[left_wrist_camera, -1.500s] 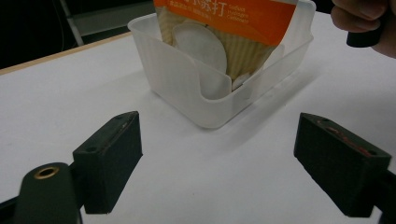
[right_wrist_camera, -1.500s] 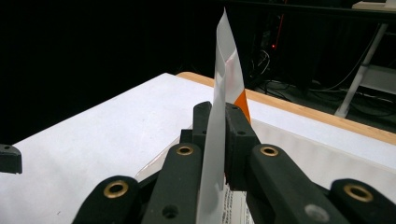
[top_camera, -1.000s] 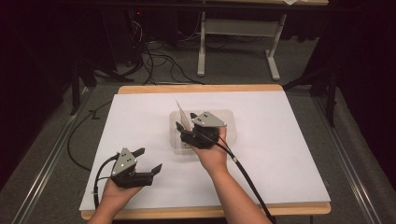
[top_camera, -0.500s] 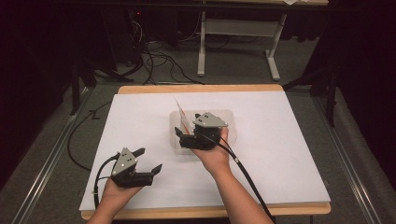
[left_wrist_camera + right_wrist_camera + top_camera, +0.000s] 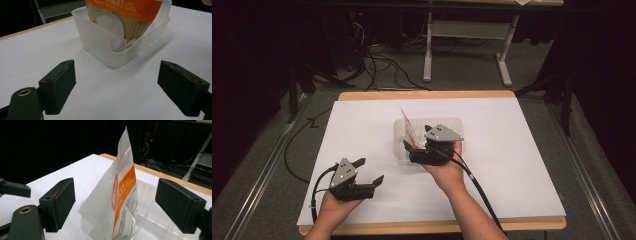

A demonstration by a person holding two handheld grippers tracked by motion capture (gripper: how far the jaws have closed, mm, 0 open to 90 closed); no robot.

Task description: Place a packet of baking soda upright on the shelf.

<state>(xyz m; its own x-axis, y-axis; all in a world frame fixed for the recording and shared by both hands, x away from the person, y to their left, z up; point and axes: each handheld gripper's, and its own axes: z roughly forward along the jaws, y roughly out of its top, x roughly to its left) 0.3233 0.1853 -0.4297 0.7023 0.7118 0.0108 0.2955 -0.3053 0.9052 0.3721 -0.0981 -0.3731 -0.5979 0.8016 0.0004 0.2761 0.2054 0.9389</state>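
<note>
High view: right gripper (image 5: 413, 146) fingers apart, just opened, over clear plastic rectangular tub (image 5: 402, 150) mid white worktop (image 5: 522, 165); orange-and-white snack pouch (image 5: 408, 125) stands inside, so drop looks done, only pull-back left.

Left gripper view: left gripper (image 5: 125, 82) fingers wide apart, nothing between, tub ahead.

Right gripper view: pouch between fingers (image 5: 58, 200), no pad touching; long axis upright, sealed top up, leaning slightly.

A: Any writing to read?

B: Only on the snack pouch (image 5: 130, 15) standing in the clear tub (image 5: 105, 47). Its orange band carries a white Chinese character, 打, seen in both gripper views.

A: Anything else?

B: Small print beside and below it, too blurred to read.
</note>
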